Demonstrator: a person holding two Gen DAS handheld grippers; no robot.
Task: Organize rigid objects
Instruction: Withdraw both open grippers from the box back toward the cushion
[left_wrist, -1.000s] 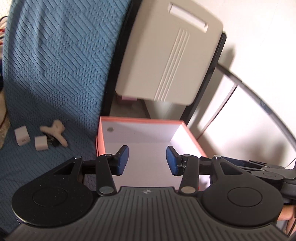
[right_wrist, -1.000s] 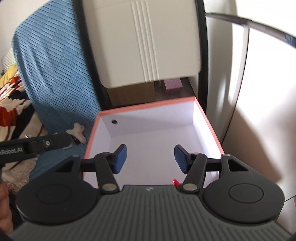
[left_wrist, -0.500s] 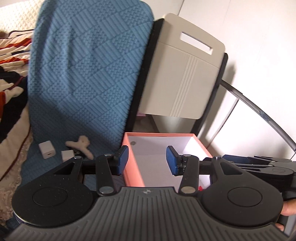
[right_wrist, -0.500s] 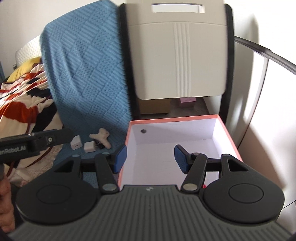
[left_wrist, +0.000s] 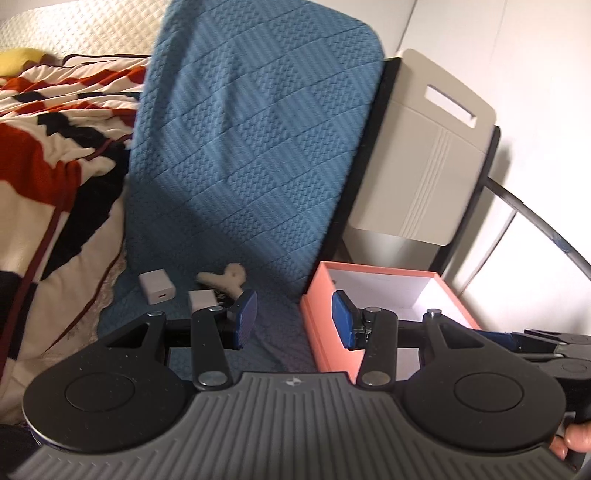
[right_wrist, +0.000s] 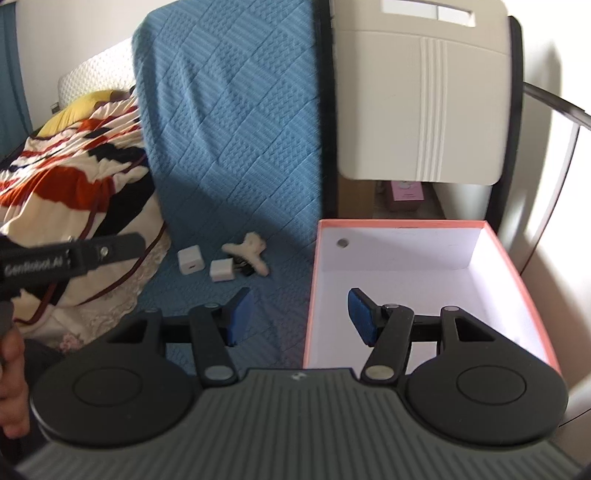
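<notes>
A wide blue quilted blanket drapes over the bed and carries the small things. To its left lies a red, black and cream patterned blanket. Behind the box stands a beige plastic panel with a slot handle and three raised ribs, edged by a black frame.

A salmon-pink cardboard box with a white interior sits open just beside the blue blanket's right edge; nothing shows inside it in either view.

The left tongs hang open, blue pads well apart, straddling the box's left corner. The right tongs are likewise spread wide and hold nothing, one pad over the blanket, the other over the box interior.

On the blue blanket, near the box's left side, lies a cream bone-shaped piece. Touching or just beside it is a small white plug adapter with dark prongs, and next to that a white cube charger with a port slot.
</notes>
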